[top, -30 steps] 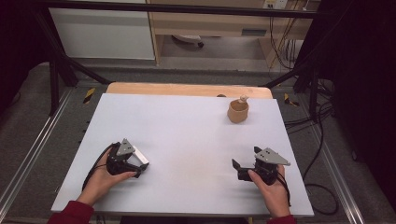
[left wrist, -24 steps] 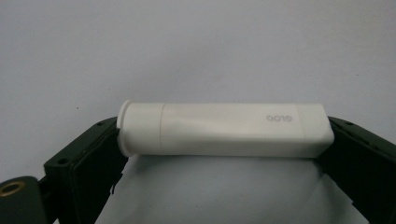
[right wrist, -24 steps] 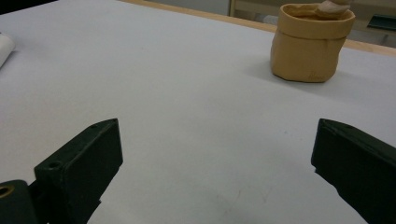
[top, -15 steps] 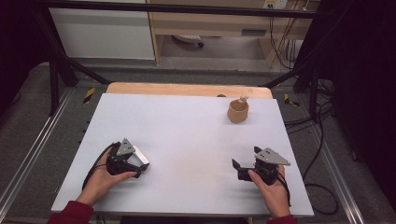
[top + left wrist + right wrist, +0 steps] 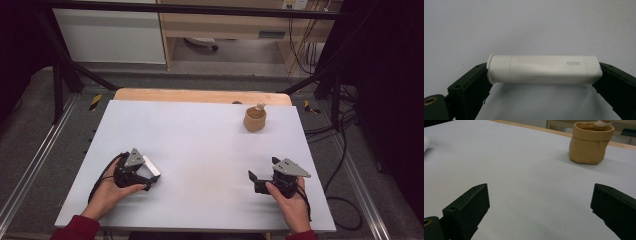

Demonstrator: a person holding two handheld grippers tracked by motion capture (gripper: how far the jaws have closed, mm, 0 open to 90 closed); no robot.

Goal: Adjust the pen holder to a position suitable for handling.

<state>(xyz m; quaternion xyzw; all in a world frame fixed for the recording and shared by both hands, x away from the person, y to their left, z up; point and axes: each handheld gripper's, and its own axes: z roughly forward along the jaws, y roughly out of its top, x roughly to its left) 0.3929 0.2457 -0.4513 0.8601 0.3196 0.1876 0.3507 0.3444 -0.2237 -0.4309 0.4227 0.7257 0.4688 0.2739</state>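
Observation:
A white cylindrical tube (image 5: 544,69) with a flanged cap at one end lies crosswise between the jaws of my left gripper (image 5: 544,73), which is shut on its two ends. From above, the tube (image 5: 151,167) shows at the tip of the left gripper (image 5: 149,173), low over the white table near its front left. My right gripper (image 5: 263,169) rests at the front right, open with nothing between its jaws (image 5: 540,190). A tan soft pouch (image 5: 255,120) stands upright at the back right, with a pale object poking out of its top (image 5: 602,123).
The white tabletop (image 5: 200,140) has a wooden strip (image 5: 200,95) along its far edge. Cables trail off the right side onto the floor. The pouch (image 5: 590,145) stands ahead and right of the right gripper's jaws. The tube's end (image 5: 426,143) shows at far left.

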